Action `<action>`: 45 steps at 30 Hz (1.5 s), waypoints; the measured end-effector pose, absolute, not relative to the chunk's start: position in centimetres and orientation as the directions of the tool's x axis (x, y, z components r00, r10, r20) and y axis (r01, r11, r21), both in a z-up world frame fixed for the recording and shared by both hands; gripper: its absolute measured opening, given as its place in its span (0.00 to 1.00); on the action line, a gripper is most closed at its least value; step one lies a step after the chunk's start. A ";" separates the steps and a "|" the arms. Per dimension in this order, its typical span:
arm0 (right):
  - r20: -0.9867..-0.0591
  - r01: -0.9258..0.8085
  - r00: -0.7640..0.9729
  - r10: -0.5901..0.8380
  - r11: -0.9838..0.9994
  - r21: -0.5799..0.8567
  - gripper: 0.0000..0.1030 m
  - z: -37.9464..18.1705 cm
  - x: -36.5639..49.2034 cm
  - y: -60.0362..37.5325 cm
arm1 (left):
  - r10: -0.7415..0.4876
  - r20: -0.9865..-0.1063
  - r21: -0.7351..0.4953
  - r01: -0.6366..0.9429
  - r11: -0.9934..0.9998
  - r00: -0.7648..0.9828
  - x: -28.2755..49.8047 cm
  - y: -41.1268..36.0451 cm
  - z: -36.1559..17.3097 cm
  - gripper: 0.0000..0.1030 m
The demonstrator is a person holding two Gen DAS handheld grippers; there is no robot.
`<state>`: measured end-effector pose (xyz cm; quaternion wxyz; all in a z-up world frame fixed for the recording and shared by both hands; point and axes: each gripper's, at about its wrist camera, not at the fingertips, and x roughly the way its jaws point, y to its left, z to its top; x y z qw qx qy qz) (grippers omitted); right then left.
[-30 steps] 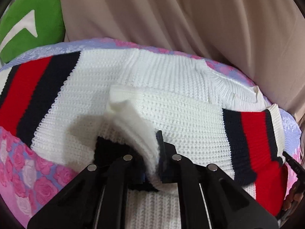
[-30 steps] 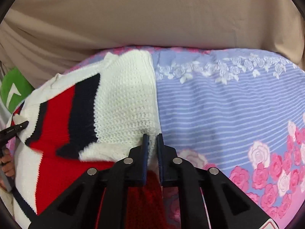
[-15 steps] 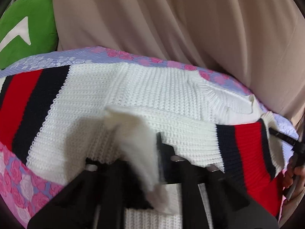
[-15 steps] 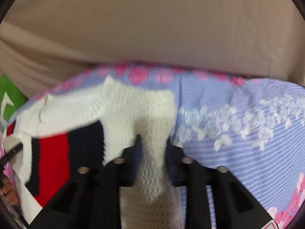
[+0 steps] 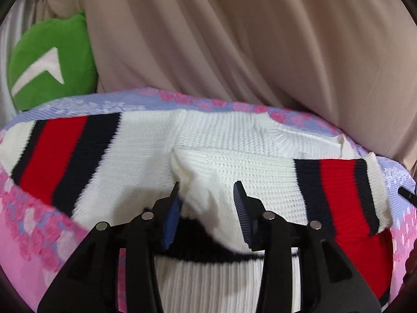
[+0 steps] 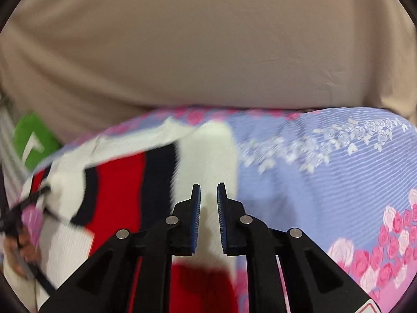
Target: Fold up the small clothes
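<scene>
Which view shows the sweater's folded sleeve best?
The left wrist view: the sleeve lies across the sweater, stripes and cuff visible. The right wrist view shows it blurred, partly behind the right gripper.

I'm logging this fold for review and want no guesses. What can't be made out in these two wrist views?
- Sweater hem: left wrist view, hidden behind the open left tongs.
- Sweater's far sleeve: right wrist view, smeared by motion blur.
- Green cushion: cut off by the fisheye rim in both views.
- Whether fabric touches the open right tongs: unclear.
- Bedsheet extent: cropped.
</scene>
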<state>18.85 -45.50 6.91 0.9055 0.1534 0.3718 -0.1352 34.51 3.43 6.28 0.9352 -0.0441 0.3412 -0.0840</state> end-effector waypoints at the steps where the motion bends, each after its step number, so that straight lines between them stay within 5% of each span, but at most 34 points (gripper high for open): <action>1: -0.730 0.322 0.673 -0.121 0.936 0.142 0.11 6.3 18.5 -43.9 | -0.192 -0.623 -0.137 0.136 0.981 0.759 33.6 3.3 6.5 0.37; 6: -0.782 0.316 0.599 -0.173 0.948 0.033 0.07 2.0 19.0 -41.9 | -0.121 -0.723 -0.012 0.162 0.987 0.680 34.1 0.7 3.3 0.36; 9: -0.785 0.372 0.605 -0.130 0.919 0.135 0.06 2.8 17.1 -43.6 | -0.155 -0.729 -0.088 0.132 0.987 0.667 34.3 2.9 2.5 0.37; 12: -0.804 0.376 0.572 -0.166 0.924 0.077 0.03 2.2 16.8 -43.3 | -0.139 -0.726 -0.111 0.085 0.990 0.673 33.5 5.4 2.7 0.34; 17: -0.778 0.376 0.596 -0.199 0.925 0.051 0.11 3.6 12.7 -39.7 | -0.148 -0.700 -0.175 0.033 0.984 0.698 29.6 11.6 4.2 0.35; 20: -0.761 0.338 0.618 -0.195 0.941 0.033 0.15 4.6 9.5 -36.5 | -0.105 -0.680 -0.200 -0.046 0.979 0.725 27.4 17.0 5.3 0.49; 24: -0.755 0.292 0.634 -0.166 0.956 0.035 0.29 4.8 6.7 -32.7 | -0.019 -0.678 -0.243 -0.199 0.949 0.735 26.7 25.9 5.9 0.54; 32: -0.773 0.319 0.609 -0.180 0.947 0.031 0.41 1.5 4.0 -28.9 | 0.070 -0.705 -0.365 -0.446 0.817 0.705 32.1 40.6 4.2 0.54; 38: -0.770 0.358 0.614 -0.176 0.931 0.073 0.50 1.2 3.6 -29.6 | 0.003 -0.686 -0.508 -0.482 0.713 0.728 35.6 44.6 2.2 0.54; 40: -0.770 0.364 0.614 -0.176 0.928 0.078 0.51 1.1 3.6 -29.7 | 0.003 -0.679 -0.516 -0.480 0.709 0.734 36.1 44.5 2.3 0.50; 42: -0.770 0.364 0.610 -0.186 0.929 0.065 0.51 1.1 3.7 -29.5 | -0.037 -0.674 -0.538 -0.457 0.708 0.738 36.7 44.2 2.3 0.06; 45: -0.770 0.364 0.608 -0.193 0.930 0.054 0.53 1.1 3.8 -29.3 | -0.047 -0.665 -0.532 -0.429 0.730 0.745 37.1 42.4 3.6 0.00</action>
